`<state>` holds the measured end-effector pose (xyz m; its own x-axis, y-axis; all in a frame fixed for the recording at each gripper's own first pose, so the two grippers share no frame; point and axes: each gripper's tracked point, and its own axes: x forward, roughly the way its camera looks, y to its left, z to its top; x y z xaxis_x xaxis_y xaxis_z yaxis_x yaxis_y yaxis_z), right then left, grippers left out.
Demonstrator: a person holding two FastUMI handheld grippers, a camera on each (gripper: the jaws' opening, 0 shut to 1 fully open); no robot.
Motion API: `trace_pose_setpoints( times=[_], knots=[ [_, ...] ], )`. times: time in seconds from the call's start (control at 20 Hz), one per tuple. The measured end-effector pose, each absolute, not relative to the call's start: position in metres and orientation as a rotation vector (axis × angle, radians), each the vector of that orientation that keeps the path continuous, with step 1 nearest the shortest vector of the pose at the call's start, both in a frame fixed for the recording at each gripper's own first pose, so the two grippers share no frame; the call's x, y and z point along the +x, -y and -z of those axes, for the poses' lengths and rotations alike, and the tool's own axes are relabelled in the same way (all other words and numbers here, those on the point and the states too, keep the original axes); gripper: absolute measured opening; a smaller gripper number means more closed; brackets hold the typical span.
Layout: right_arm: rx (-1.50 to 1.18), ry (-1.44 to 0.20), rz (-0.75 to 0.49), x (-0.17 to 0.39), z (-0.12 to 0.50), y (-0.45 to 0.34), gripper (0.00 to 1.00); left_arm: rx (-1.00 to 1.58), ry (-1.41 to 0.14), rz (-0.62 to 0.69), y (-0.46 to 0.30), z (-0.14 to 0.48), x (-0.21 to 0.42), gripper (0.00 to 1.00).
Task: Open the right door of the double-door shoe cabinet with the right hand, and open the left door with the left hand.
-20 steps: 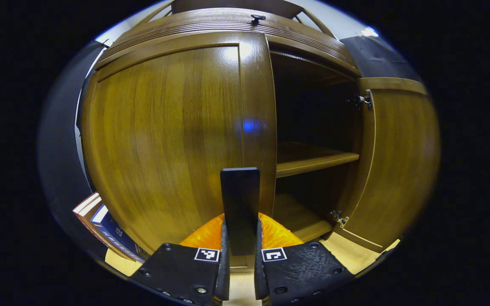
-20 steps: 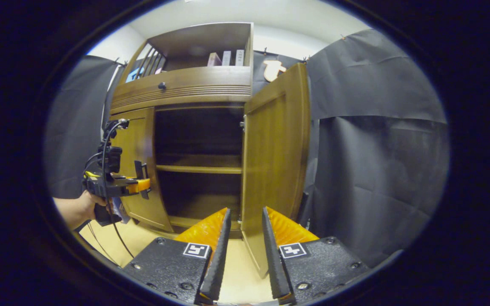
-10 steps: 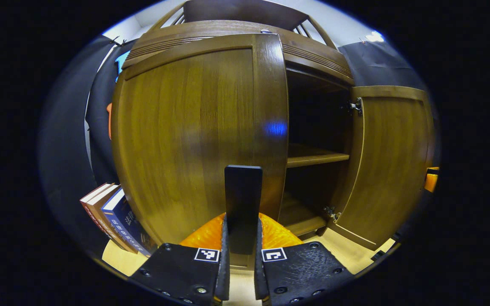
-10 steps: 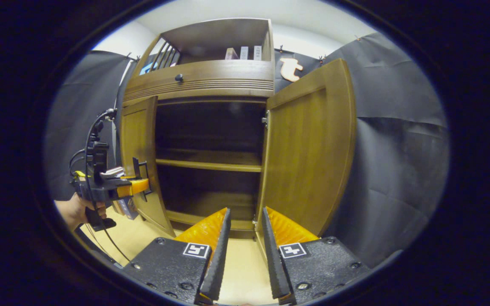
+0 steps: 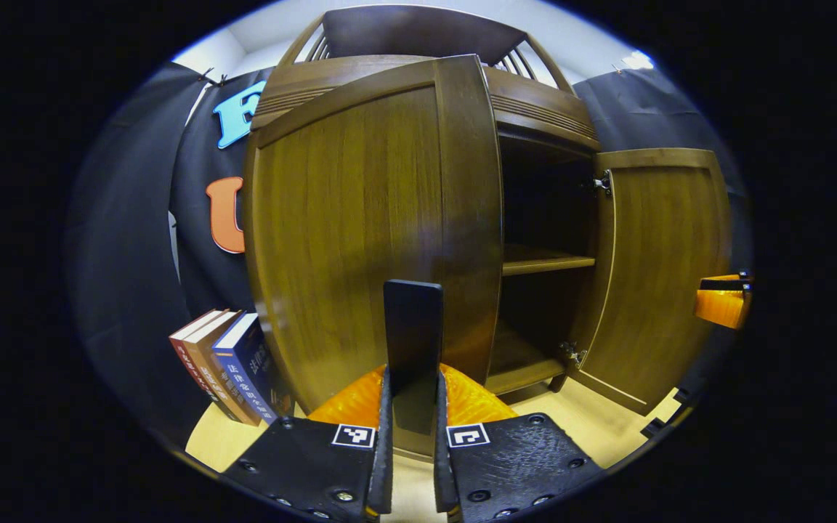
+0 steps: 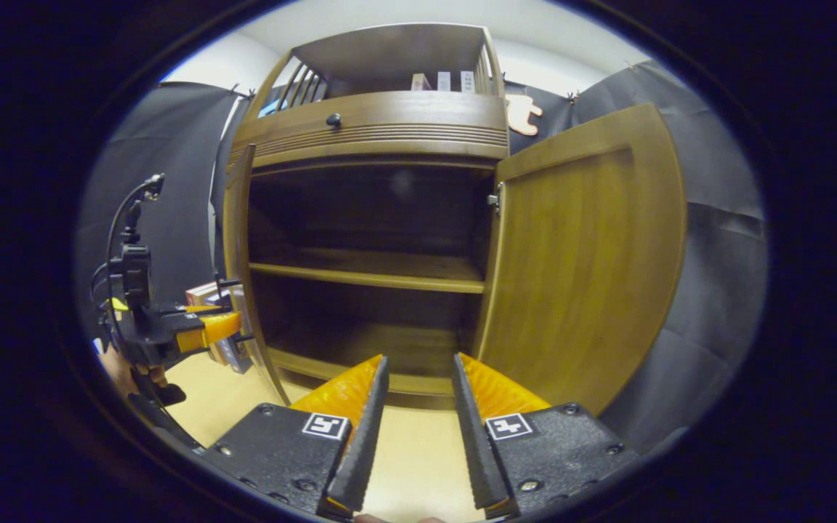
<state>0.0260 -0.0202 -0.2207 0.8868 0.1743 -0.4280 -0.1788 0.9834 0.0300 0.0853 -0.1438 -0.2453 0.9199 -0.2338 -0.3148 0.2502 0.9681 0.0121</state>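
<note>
The brown wooden shoe cabinet [image 6: 371, 134] stands with both doors swung out. In the left gripper view my left gripper [image 5: 413, 374] is shut on the flat dark handle [image 5: 413, 327] of the left door [image 5: 368, 218]. That door shows edge-on in the right gripper view [image 6: 239, 254], with the left gripper [image 6: 204, 330] beside it. The right door [image 6: 593, 269] hangs wide open, also seen from the left as the right door [image 5: 662, 269]. My right gripper [image 6: 419, 359] is open, holding nothing, in front of the bare shelves [image 6: 368, 274].
Several books [image 5: 226, 363] lean against the black cloth wall left of the cabinet. A drawer with a small knob [image 6: 332, 120] sits above the doors, and more books [image 6: 447, 80] stand on the top shelf. Light wooden floor [image 6: 418, 450] lies below.
The left door has swung farther out with my left gripper on its handle. The right gripper has drawn away from the right door, which now stands wide open.
</note>
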Motion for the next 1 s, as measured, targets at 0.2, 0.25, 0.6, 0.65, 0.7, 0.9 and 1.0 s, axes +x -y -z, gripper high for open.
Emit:
trace_pose_setpoints(
  times=[0.2,0.25,0.6,0.65,0.7,0.9,1.0],
  knots=[
    [0.006,-0.454,-0.209,0.033,0.225,0.002,0.66,0.055,-0.315,0.212,0.122,0.242,0.067,0.22],
    [0.007,-0.457,-0.218,0.035,0.226,-0.003,0.66,0.061,-0.313,0.198,0.115,0.241,0.063,0.22],
    [-0.010,-0.456,-0.271,0.044,0.227,-0.033,0.66,0.082,-0.278,0.075,0.069,0.238,0.037,0.21],
    [-0.010,-0.456,-0.278,0.045,0.227,-0.037,0.70,0.075,-0.278,0.056,0.063,0.237,0.035,0.20],
    [-0.012,-0.458,-0.283,0.045,0.227,-0.037,0.70,0.072,-0.279,0.036,0.056,0.237,0.032,0.20],
    [-0.022,-0.465,-0.306,0.049,0.226,-0.047,0.67,0.083,-0.297,-0.033,0.021,0.241,0.021,0.20],
    [-0.024,-0.465,-0.314,0.053,0.225,-0.054,0.67,0.071,-0.305,-0.067,0.006,0.242,0.016,0.20]
  ],
)
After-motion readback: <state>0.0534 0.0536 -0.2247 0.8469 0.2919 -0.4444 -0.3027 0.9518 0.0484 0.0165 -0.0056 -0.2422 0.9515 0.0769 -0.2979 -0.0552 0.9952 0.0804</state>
